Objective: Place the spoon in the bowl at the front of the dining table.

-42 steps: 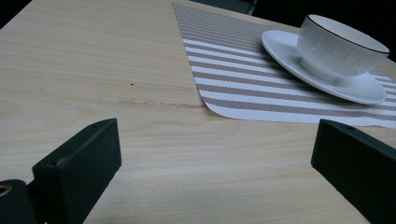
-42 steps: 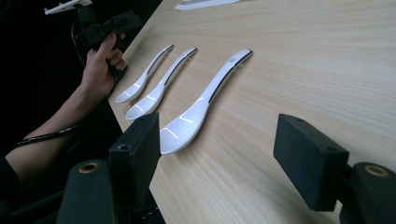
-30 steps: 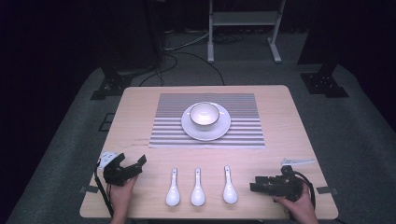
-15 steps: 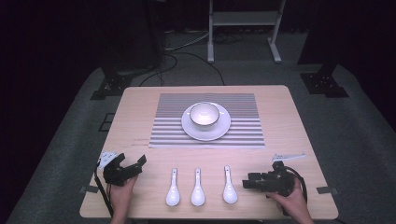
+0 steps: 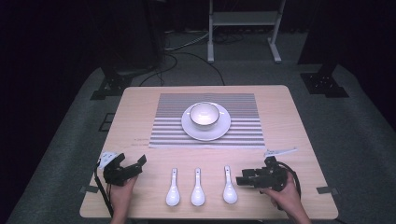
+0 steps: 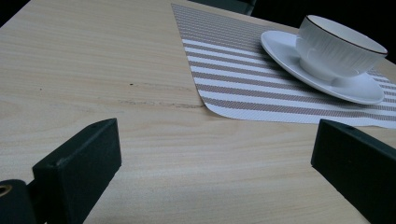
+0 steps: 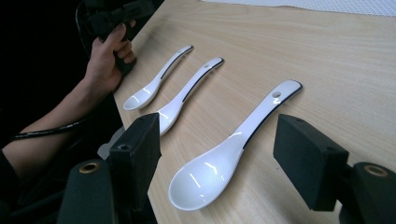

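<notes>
Spoons (image 5: pixel 229 185) lie in a row, handles toward the mat (image 5: pixel 207 120), bowls near the table (image 5: pixel 140 105) edge. Right gripper (image 5: pixel 241 180) gapes beside the rightmost; left gripper (image 5: pixel 138 163) gapes over bare wood

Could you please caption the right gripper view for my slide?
Open right hand-held gripper lined up on nearest white spoon.

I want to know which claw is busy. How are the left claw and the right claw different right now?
The right gripper points sideways at the nearest white spoon, its jaws spread either side of that spoon in its own view. The left gripper points up the table toward the cup on the saucer, with bare wood between its jaws. Both are black, open, hand-held and gripping nothing.
</notes>
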Demonstrator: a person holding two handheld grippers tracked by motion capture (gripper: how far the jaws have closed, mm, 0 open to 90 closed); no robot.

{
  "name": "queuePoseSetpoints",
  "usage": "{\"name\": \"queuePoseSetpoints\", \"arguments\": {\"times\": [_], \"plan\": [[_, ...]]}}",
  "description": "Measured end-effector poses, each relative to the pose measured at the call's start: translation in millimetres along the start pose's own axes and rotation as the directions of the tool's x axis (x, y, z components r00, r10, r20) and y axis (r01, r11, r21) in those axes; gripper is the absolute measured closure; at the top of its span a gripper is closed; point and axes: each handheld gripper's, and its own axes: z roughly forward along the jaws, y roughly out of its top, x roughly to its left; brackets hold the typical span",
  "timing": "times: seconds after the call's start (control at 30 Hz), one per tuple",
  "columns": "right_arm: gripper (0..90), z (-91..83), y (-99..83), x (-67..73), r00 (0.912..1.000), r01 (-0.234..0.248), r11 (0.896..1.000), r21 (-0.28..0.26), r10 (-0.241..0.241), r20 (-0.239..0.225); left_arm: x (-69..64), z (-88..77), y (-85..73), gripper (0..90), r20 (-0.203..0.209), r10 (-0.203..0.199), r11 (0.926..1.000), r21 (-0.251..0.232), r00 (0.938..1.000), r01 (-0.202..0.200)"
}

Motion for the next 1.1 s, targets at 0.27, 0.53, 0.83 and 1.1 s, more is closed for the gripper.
{"name": "queuePoseSetpoints", "arguments": {"times": [0.27,0.53,0.83,1.1], "plan": [[31.1,11.7,10.3,3.2,0.9998,0.020,0.999,0.032,-0.020,-0.001,0.1,0.0,0.0,0.4,0.000,-0.001,1.0000,0.000,1.0000,0.001],[32.5,24.7,19.3,3.1,0.9997,0.023,0.998,0.065,-0.023,0.002,0.6,-0.2,-0.1,0.3,0.003,-0.003,1.0000,-0.002,1.0000,0.003],[34.2,32.4,23.3,-0.3,0.9998,0.017,0.997,0.073,-0.018,0.009,0.5,-0.1,-0.1,0.4,0.003,-0.005,1.0000,-0.001,1.0000,0.005],[38.9,41.1,25.5,-3.8,0.9995,0.003,0.996,0.092,-0.006,0.031,0.6,-0.3,-0.1,0.4,0.004,-0.006,1.0000,-0.002,1.0000,0.006]]}}
